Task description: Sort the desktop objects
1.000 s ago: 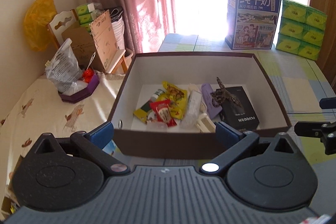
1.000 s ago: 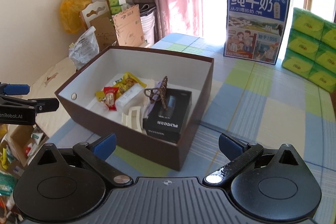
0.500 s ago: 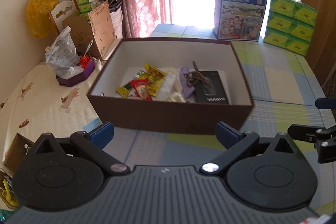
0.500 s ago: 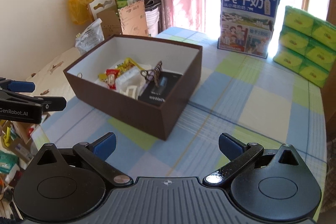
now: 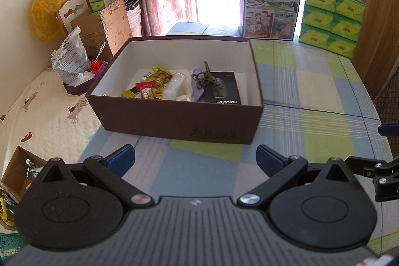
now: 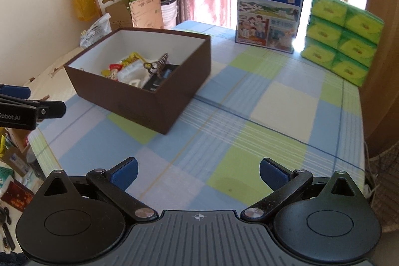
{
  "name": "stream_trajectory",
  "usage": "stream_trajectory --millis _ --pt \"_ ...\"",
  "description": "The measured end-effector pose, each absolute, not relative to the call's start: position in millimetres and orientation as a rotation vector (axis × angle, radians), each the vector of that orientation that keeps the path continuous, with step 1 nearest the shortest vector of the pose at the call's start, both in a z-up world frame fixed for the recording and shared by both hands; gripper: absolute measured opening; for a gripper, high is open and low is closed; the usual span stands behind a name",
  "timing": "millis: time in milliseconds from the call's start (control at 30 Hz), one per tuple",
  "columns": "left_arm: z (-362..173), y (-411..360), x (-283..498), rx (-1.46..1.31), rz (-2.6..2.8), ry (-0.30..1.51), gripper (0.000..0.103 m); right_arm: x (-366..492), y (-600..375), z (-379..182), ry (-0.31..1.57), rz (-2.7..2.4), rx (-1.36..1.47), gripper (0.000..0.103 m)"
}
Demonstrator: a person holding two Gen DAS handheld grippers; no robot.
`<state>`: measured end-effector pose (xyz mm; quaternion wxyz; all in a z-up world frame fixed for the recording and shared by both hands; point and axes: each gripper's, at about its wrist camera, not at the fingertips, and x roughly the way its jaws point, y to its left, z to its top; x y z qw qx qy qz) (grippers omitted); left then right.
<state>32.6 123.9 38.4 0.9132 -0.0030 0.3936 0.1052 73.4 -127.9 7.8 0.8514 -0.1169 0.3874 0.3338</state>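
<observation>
Both grippers, left gripper (image 5: 195, 155) and right gripper (image 6: 198, 170), spread wide and empty; brown box (image 5: 174, 116) on table's left holds light crinkly snack packets (image 5: 155, 84), best pinched at edges.

The surface (image 6: 249, 121) is covered by a cloth checked in blue, green and cream. A brown box (image 5: 179, 116) is set on it toward the left side. At the far edge a blue milk carton (image 6: 270, 11) is stood, with stacked green tissue packs (image 6: 341, 41) just beside it.
</observation>
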Motion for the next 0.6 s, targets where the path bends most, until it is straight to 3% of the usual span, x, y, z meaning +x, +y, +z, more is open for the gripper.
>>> stream_trajectory --millis 600 --pt "30.1 69.5 2.1 -0.024 0.253 0.821 0.102 62.0 -184.2 -2.3 0.824 0.708 -0.285 0.101"
